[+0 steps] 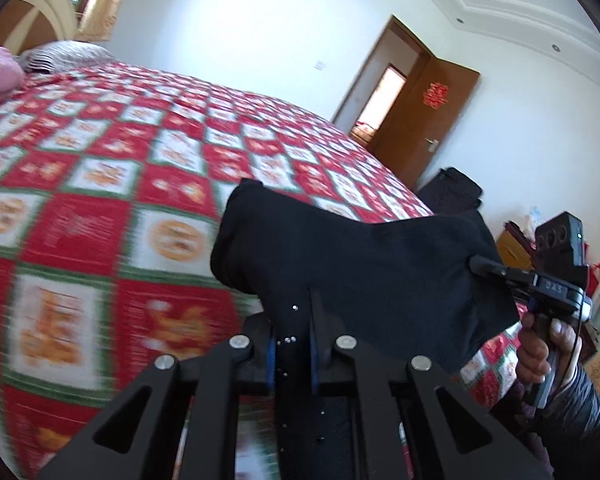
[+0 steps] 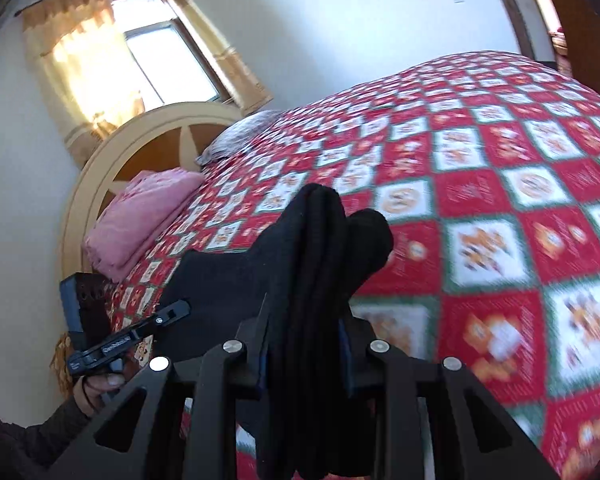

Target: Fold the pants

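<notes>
The black pants (image 1: 360, 264) hang lifted above the red checked bedspread (image 1: 140, 160), stretched between both grippers. My left gripper (image 1: 294, 320) is shut on one edge of the cloth, which spreads away to the right. There a hand holds the right gripper's body (image 1: 556, 284), its fingertips hidden behind the fabric. In the right wrist view the pants (image 2: 320, 248) are a thick bunched fold, and my right gripper (image 2: 306, 320) is shut on it. The left gripper's body (image 2: 132, 336) shows at lower left, its tips under the cloth.
The bedspread (image 2: 500, 200) covers a wide bed. A folded pink blanket (image 2: 140, 216) and a grey pillow (image 2: 240, 132) lie by the arched headboard (image 2: 112, 160). A brown door (image 1: 432, 120) stands open beyond the bed, with a black bag (image 1: 452, 188) and clutter beside it.
</notes>
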The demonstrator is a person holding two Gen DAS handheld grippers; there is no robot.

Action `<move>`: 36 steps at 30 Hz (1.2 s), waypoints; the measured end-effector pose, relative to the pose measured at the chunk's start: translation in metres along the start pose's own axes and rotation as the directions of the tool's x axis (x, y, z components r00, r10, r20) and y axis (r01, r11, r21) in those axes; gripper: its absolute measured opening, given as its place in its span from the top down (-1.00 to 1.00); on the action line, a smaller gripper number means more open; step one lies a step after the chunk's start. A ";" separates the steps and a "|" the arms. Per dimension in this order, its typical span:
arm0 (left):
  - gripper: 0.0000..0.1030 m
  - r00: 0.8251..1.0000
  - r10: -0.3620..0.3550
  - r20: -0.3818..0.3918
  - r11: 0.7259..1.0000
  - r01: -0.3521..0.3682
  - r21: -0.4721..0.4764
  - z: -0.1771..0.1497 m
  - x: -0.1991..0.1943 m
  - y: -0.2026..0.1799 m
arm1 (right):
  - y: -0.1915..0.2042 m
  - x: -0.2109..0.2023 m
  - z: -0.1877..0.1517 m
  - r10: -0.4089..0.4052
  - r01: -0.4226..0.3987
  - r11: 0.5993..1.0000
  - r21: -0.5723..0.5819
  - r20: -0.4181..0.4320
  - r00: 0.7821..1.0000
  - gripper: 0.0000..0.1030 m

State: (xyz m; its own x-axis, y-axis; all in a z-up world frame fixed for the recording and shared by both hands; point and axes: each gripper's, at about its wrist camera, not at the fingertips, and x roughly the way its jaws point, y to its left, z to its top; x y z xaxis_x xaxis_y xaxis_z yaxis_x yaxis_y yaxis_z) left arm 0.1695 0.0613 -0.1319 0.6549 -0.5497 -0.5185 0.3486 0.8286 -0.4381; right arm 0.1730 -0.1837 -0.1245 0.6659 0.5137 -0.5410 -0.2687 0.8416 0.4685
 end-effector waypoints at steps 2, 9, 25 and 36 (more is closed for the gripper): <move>0.76 0.998 0.051 0.024 0.999 -0.051 0.001 0.006 -0.015 0.016 | 0.011 0.027 0.011 0.045 -0.046 0.999 -0.018 -0.025 0.999 0.46; 0.76 0.962 0.258 0.087 0.966 -0.254 -0.051 0.019 -0.061 0.081 | 0.064 0.135 0.036 0.187 -0.195 0.978 -0.070 -0.105 0.977 0.46; -0.55 0.881 0.472 0.025 0.876 -0.466 -0.122 -0.018 -0.043 0.146 | 0.043 0.241 0.027 0.074 -0.080 0.997 -0.010 -0.266 0.961 -0.16; -0.66 0.826 0.564 0.008 0.825 -0.563 -0.049 -0.010 -0.052 0.132 | 0.038 0.230 0.031 0.023 -0.026 1.000 -0.010 -0.224 0.974 -0.23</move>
State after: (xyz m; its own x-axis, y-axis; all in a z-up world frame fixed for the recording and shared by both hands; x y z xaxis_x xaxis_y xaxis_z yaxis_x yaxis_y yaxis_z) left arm 0.1745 0.1982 -0.1702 0.7430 0.0140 -0.6692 -0.1137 0.9879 -0.1056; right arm 0.3370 -0.0390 -0.2095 0.4867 0.5574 -0.6726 -0.2934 0.8295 0.4752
